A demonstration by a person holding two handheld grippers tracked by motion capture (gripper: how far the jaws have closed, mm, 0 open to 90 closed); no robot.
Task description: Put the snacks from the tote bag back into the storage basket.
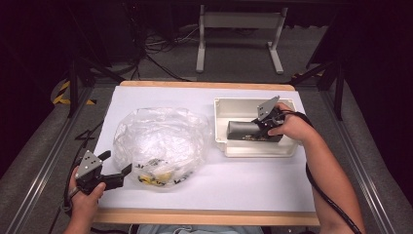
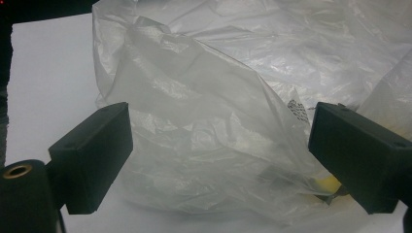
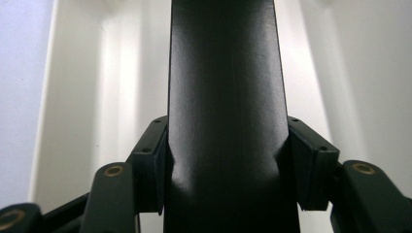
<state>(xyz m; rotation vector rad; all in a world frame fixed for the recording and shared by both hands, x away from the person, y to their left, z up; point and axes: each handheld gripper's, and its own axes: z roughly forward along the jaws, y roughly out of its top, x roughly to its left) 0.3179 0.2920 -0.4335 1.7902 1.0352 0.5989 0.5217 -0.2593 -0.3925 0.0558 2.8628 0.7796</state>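
Print on packets (image 1: 156,176) inside clear bag (image 1: 158,139) looks illegible; left gripper (image 1: 113,171) gapes wide, right gripper (image 1: 262,125) clamps black pouch (image 1: 243,129).

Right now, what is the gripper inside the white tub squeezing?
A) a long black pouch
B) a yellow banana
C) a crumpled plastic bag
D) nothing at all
A: the right gripper has its jaws pressed against both sides of the long black pouch lying in the white tub, while the crumpled plastic bag sits apart on the table.

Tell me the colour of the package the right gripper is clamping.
Black, with a slight sheen. The package shows best in the right gripper view, pinched by the right gripper.
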